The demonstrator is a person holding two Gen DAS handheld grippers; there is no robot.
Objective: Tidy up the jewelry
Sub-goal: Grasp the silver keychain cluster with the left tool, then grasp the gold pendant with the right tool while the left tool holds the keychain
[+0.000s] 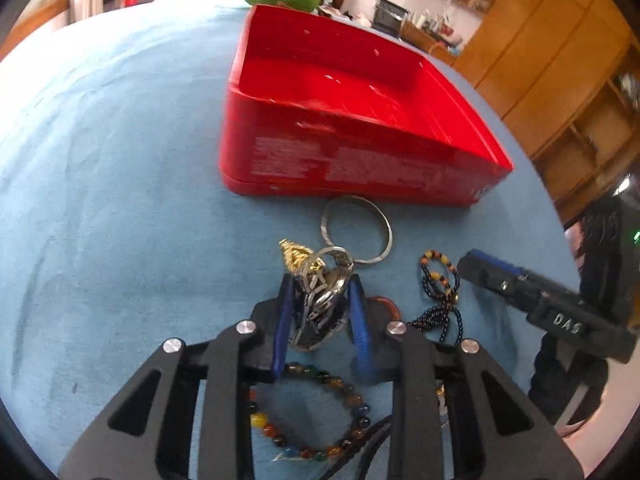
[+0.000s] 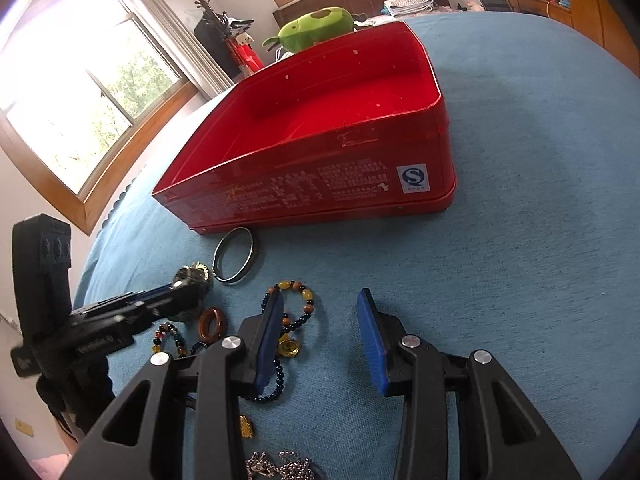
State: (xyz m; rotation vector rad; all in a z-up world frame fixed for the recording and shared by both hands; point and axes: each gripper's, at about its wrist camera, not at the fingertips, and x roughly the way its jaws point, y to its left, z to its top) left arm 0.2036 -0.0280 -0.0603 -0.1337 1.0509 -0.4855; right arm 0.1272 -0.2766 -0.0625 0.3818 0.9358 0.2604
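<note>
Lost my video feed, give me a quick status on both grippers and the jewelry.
Left gripper shut on metal chain piece. Right gripper open, over beaded bracelet. Red tin holds nothing yet. Silver bangle lies before tin.

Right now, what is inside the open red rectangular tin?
The red tin shows only bare red floor and walls; no jewelry is visible. Its near wall hides the closest floor strip.

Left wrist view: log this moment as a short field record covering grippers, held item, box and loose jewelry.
left gripper: jaws shut on the silver metal chain bracelet
right gripper: jaws open, holding nothing
open red rectangular tin box: no jewelry visible inside
plain silver bangle: on the blue cloth, beside the box
multicoloured bead bracelet: on cloth, under left gripper
</note>
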